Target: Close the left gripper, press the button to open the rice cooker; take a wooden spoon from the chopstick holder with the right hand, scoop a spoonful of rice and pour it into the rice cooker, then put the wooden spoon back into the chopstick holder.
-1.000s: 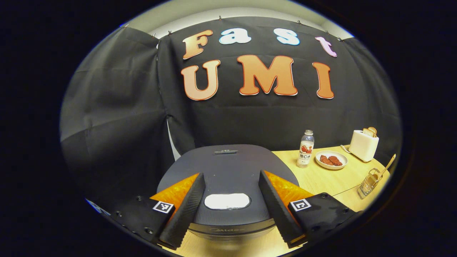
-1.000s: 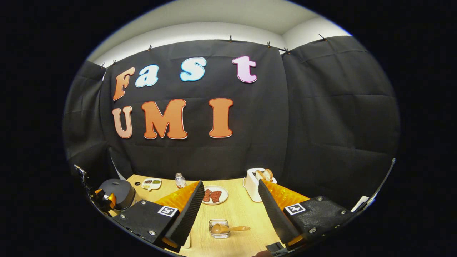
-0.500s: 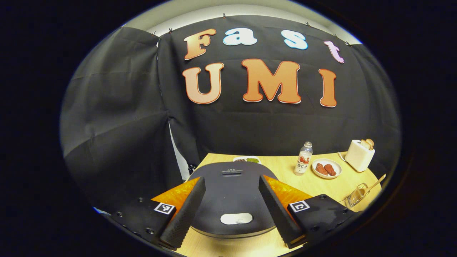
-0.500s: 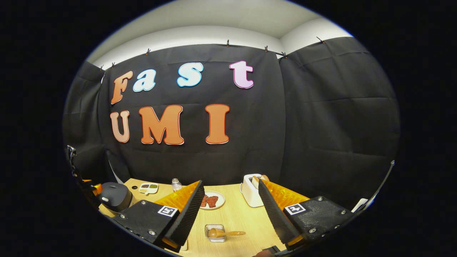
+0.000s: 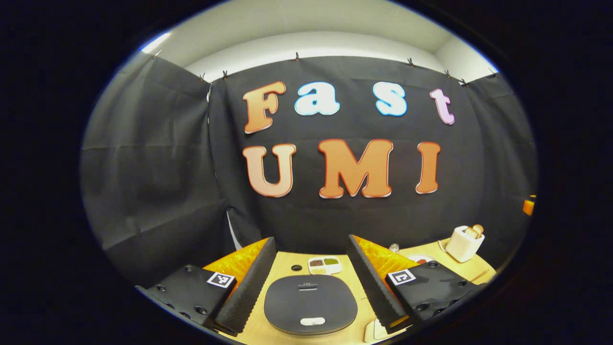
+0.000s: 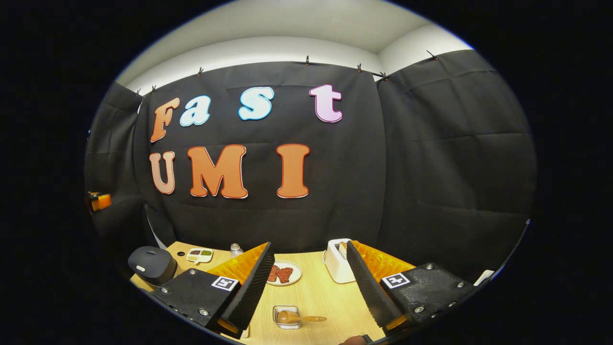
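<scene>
dark rice cooker [image 5: 310, 304] lid looks down, so i judge nothing done yet; left claw [image 5: 310, 287] and right claw [image 6: 310, 287] gape wide, empty; spoon [image 6: 294, 317] untouched.

table [image 6: 330, 297]: light wood | rice cooker [image 5: 310, 304], lid shut, between left fingers | chopstick holder [image 6: 286, 317] with wooden spoon [image 6: 299, 318] between right fingers | plate [image 6: 285, 274], toaster [image 6: 337, 261] beyond
</scene>
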Available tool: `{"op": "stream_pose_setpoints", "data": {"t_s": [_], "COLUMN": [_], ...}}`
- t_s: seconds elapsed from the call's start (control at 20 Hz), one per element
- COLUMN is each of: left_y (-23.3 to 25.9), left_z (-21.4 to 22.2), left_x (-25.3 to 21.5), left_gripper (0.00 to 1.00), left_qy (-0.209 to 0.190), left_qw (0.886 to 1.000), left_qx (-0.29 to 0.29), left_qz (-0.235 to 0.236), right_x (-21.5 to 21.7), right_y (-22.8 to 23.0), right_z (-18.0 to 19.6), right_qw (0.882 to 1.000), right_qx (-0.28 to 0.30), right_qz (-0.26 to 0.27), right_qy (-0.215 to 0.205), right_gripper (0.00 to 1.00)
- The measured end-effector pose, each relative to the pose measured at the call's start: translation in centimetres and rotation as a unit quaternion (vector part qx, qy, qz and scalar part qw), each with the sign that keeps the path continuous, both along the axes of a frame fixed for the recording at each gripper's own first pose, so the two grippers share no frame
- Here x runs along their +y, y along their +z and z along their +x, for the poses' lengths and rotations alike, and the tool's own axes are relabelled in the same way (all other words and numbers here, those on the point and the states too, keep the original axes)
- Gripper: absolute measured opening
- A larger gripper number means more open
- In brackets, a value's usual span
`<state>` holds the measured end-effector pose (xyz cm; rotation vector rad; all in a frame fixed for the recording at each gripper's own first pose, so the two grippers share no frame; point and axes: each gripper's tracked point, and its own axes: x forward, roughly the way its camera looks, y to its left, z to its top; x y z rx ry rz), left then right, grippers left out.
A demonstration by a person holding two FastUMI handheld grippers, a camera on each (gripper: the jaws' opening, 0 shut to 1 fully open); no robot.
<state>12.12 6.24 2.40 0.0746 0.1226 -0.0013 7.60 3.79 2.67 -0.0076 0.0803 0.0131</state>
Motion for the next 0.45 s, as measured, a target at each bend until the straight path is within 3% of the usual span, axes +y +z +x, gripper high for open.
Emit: {"op": "stream_pose_setpoints", "data": {"t_s": [0.2,0.45], "left_y": [3.8,4.4], "left_z": [-1.1,-2.2], "left_x": [-0.2,-0.5], "left_gripper": [1.0,1.0], "left_qy": [0.005,0.017], "left_qw": [1.0,0.999], "left_qx": [-0.029,-0.03], "left_qz": [-0.008,-0.001], "right_x": [0.0,-0.1], "right_y": [0.3,0.9], "right_z": [0.4,0.8], "right_qw": [1.0,1.0], "right_qx": [-0.003,-0.011], "right_qz": [-0.002,0.002], "right_qy": [0.008,0.017], "right_gripper": [0.93,0.93]}}
